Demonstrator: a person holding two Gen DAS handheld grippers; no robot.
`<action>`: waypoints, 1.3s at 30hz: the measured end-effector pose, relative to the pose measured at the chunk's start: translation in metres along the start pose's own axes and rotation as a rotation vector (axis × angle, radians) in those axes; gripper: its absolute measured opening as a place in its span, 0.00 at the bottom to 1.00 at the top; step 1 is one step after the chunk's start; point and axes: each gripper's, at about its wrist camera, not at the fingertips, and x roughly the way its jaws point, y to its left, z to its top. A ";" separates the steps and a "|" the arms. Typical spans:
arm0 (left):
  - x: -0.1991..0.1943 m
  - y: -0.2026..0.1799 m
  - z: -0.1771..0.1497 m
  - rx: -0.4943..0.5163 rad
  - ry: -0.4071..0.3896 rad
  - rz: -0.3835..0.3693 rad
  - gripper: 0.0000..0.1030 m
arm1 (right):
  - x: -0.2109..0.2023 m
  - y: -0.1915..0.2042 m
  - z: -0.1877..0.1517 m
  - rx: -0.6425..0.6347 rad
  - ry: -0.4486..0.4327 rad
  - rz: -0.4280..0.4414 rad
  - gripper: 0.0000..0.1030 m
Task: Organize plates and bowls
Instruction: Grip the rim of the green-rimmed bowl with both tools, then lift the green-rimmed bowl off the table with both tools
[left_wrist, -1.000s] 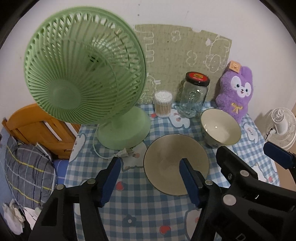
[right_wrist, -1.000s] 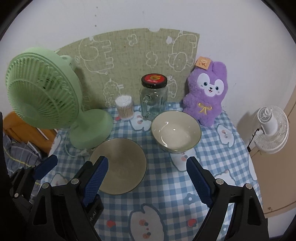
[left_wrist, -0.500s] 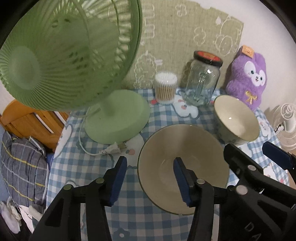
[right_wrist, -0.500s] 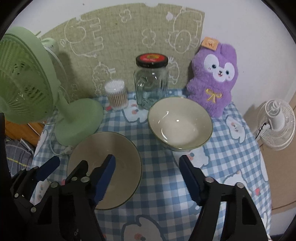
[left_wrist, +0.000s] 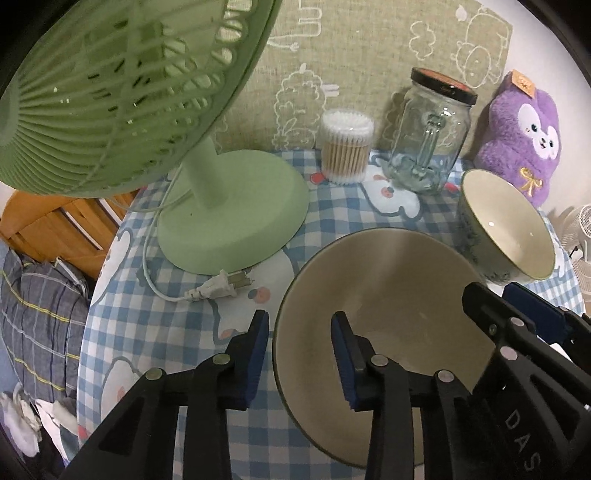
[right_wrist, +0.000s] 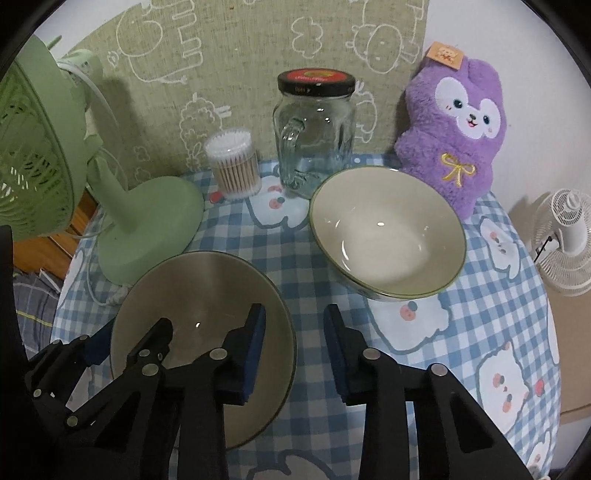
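A tan plate (left_wrist: 391, 291) (right_wrist: 199, 288) with a dark rim lies on the blue checked tablecloth. Behind it to the right sits a cream bowl (left_wrist: 513, 229) (right_wrist: 384, 236). My left gripper (left_wrist: 300, 334) straddles the plate's left rim, one pad outside it and one over the plate. Its jaws are closing, with a gap still on both sides of the rim. My right gripper (right_wrist: 295, 326) straddles the plate's right rim the same way. Its jaws are closing too and do not press. In each wrist view the other gripper (left_wrist: 506, 301) (right_wrist: 129, 338) shows at the plate's opposite edge.
A green desk fan (left_wrist: 229, 218) (right_wrist: 147, 225) stands left of the plate, its plug and cord (left_wrist: 218, 286) beside the rim. A cotton swab tub (right_wrist: 234, 168), a glass jar (right_wrist: 314, 133) and a purple plush (right_wrist: 454, 122) line the back. The table edge (right_wrist: 539, 295) drops off at right.
Both grippers have come down and closer to the plate. Their jaws have narrowed from wide to a small gap, each now over one side of the plate's rim.
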 end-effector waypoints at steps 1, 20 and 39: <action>0.001 0.000 0.001 0.001 0.001 0.000 0.31 | 0.002 0.001 0.000 -0.004 0.003 0.001 0.27; 0.012 -0.001 0.001 -0.012 0.005 -0.003 0.22 | 0.013 0.004 0.000 0.015 0.028 0.025 0.19; -0.028 -0.005 -0.001 0.008 -0.024 -0.013 0.21 | -0.027 0.001 -0.002 0.015 0.002 0.009 0.19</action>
